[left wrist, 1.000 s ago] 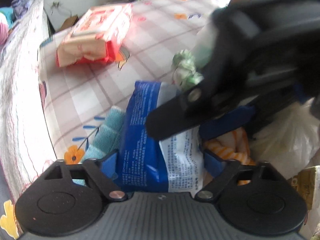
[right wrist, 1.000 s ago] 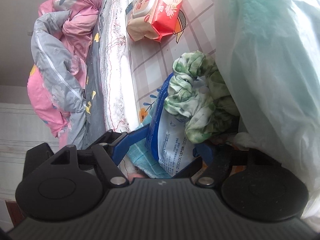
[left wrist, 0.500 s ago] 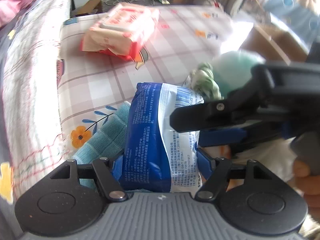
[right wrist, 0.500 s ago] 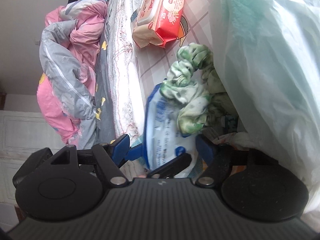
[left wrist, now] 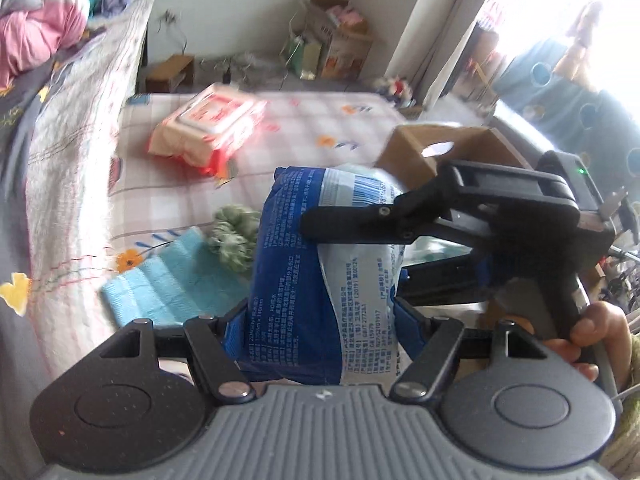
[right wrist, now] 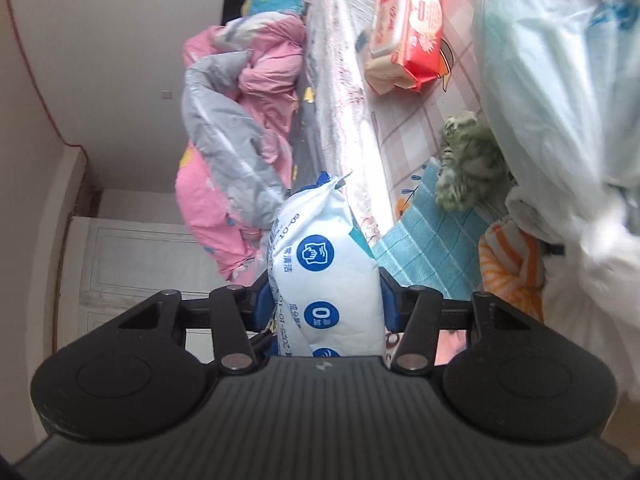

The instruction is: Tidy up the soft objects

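A blue and white soft pack (left wrist: 320, 280) is held up above the bed, upright. My left gripper (left wrist: 320, 320) is shut on its lower part. My right gripper (right wrist: 324, 300) is shut on the same pack (right wrist: 324, 264) from the other side; its black body (left wrist: 500, 216) shows at the right of the left wrist view. On the checked sheet below lie a green scrunchie (left wrist: 236, 236) (right wrist: 464, 164), a teal cloth (left wrist: 176, 276) (right wrist: 432, 236) and a red wipes pack (left wrist: 208, 132) (right wrist: 408, 24).
A pale plastic bag (right wrist: 560, 92) bulges at the right, with an orange striped cloth (right wrist: 512, 268) beneath it. A cardboard box (left wrist: 440, 152) stands behind the right gripper. A pink and grey quilt (right wrist: 240, 136) lies beside the mattress. Clutter lines the far wall.
Both grippers have lifted the blue pack off the bed. The scrunchie that lay on it has come off and now sits on the teal cloth.
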Available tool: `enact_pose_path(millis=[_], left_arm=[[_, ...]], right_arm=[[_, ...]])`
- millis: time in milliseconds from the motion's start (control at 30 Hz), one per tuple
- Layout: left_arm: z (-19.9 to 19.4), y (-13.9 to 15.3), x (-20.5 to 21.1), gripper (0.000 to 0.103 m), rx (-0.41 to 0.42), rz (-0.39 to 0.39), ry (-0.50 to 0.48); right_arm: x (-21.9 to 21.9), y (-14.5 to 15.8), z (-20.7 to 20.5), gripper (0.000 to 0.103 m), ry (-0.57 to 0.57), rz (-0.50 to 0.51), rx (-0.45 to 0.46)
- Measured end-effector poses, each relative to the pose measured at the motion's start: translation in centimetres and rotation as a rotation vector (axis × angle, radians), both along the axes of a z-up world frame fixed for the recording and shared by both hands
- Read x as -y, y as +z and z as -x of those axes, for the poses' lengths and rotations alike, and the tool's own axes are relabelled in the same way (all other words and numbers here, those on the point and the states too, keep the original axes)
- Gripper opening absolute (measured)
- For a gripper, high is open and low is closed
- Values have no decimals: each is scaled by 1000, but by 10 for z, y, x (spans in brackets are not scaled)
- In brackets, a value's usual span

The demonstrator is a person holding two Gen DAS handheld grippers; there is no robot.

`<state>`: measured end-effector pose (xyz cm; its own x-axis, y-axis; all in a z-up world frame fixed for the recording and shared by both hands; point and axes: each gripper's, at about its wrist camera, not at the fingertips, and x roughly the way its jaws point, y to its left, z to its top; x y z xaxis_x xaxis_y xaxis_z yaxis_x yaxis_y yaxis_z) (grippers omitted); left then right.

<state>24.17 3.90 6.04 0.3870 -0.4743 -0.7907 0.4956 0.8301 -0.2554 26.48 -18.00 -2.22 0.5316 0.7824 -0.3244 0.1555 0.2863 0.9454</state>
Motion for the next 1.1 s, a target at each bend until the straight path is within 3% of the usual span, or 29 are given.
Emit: enact_pose_path(millis=[133,267,400,533,633,767,967,1033,1100], left_arm=[[30,13,21,73,25,114,-27],[52,22,62,73,88,162,-53],[62,21,110,75,95,205,-97],[71,12,153,82,83,248,-153],[73,3,163,82,71,258,-158],[72,-9,145,82,60,251,-101],[65,-27,100,82,30,224,15],[60,-32,93,82,11,222,39],[59,-33,84,82,2,223,53]], right_arm=[[34,26,38,54,-6,26,83],[79,51,75,55,-46,61,149],[127,67,105,46,-118,133,180],[179,69,123,37,-171,172,145],[209,75,128,36,-210,296,125],[241,78,116,36,-229,466,64],[240,59,64,40,-126,895,-105],[224,38,45,47,-64,954,-165],[209,18,36,48,-22,940,-199]])
